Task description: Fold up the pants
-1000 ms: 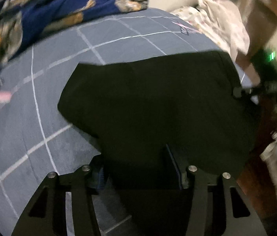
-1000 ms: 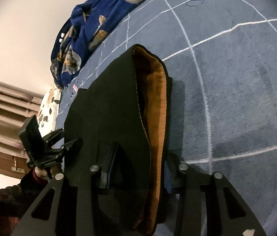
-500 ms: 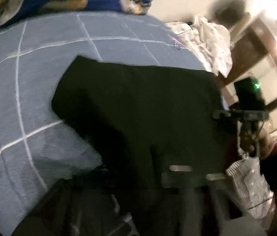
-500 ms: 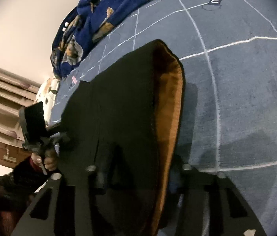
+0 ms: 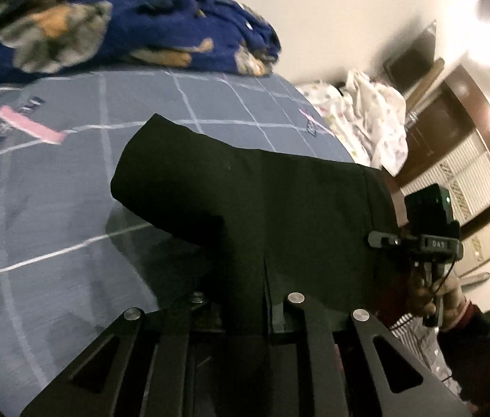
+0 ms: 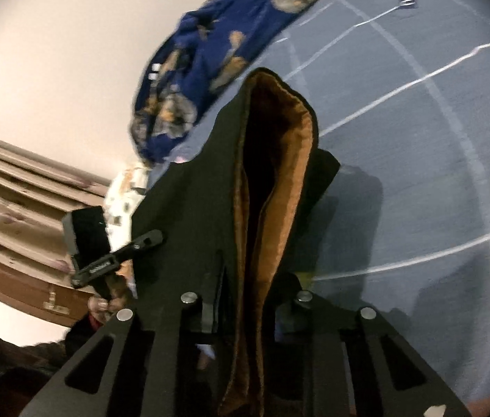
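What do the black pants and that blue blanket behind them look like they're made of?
The black pants look like a thick matte woven or knit cloth with a plush orange-brown lining, probably fleece: it shows soft and fuzzy at the opening. The blue blanket looks like fluffy printed fleece, bunched in soft folds. Neither can be confirmed by look alone.

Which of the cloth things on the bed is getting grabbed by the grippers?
The black pants with the orange lining. Both grippers pinch them. The blue bear-print blanket and the white spotted cloth lie apart, untouched.
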